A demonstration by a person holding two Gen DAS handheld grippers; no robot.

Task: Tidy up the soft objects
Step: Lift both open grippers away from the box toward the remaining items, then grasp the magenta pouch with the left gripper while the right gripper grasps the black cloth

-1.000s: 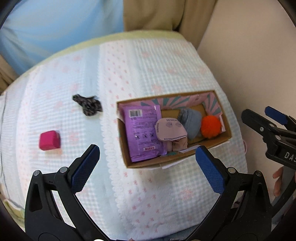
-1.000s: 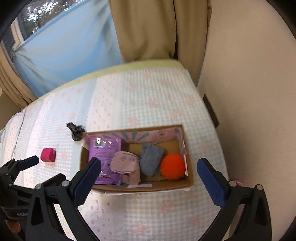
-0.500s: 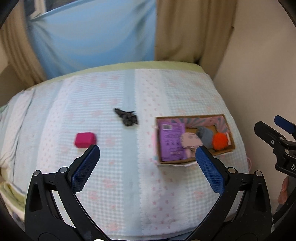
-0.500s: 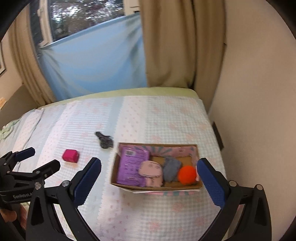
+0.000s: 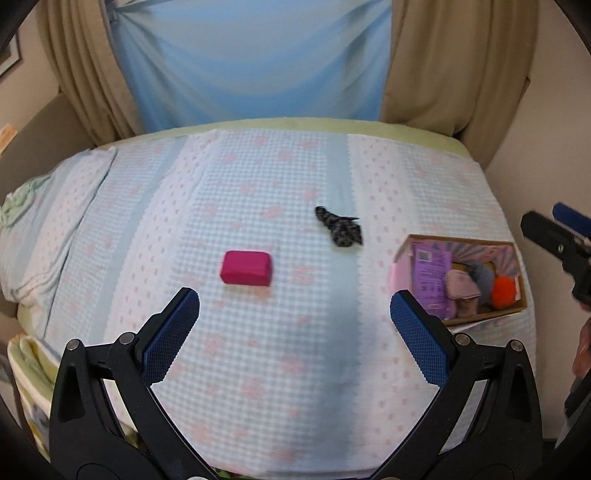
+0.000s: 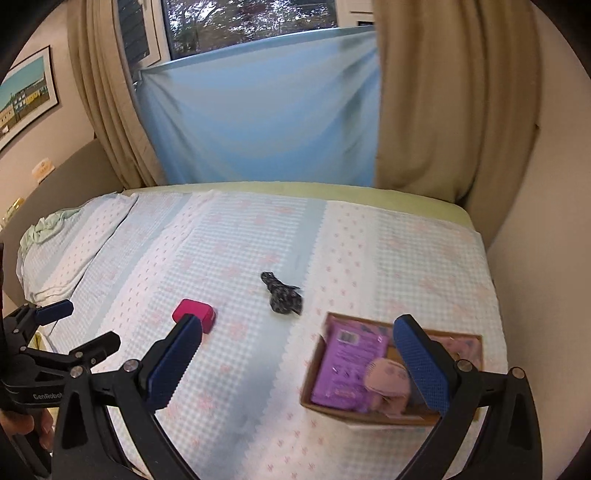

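Bedroom scene: bed [image 5: 258, 354] with a light blue and white checked coverlet [image 6: 236, 258], pink flower print, green sheet edge at the far side. Behind it a pale blue cloth [image 6: 258, 107] hangs across the window [image 6: 251, 22], tan curtains [image 6: 443, 99] on both sides, framed picture [image 6: 26, 99] on the left wall, plain cream wall on the right. Pink block [image 5: 246, 267] lies loose mid-bed; dark patterned fabric piece [image 5: 340, 226] lies further back and right of it, well apart. Cardboard box [image 5: 484, 316] sits near the bed's right edge, holding a purple packet [image 5: 430, 273], a pinkish mask [image 5: 461, 286], a grey item [image 5: 482, 275] and an orange pom-pom [image 5: 503, 290]. Left hand-held gripper [image 5: 294, 308] hovers over the near part of the bed, blue pads spread wide, nothing between them, pink block just ahead of the left pad. Right hand-held gripper [image 6: 297, 336] also spread wide and empty, hanging above the bed with the box behind its right pad and the pink block behind its left pad tip. Both views slightly motion-blurred.
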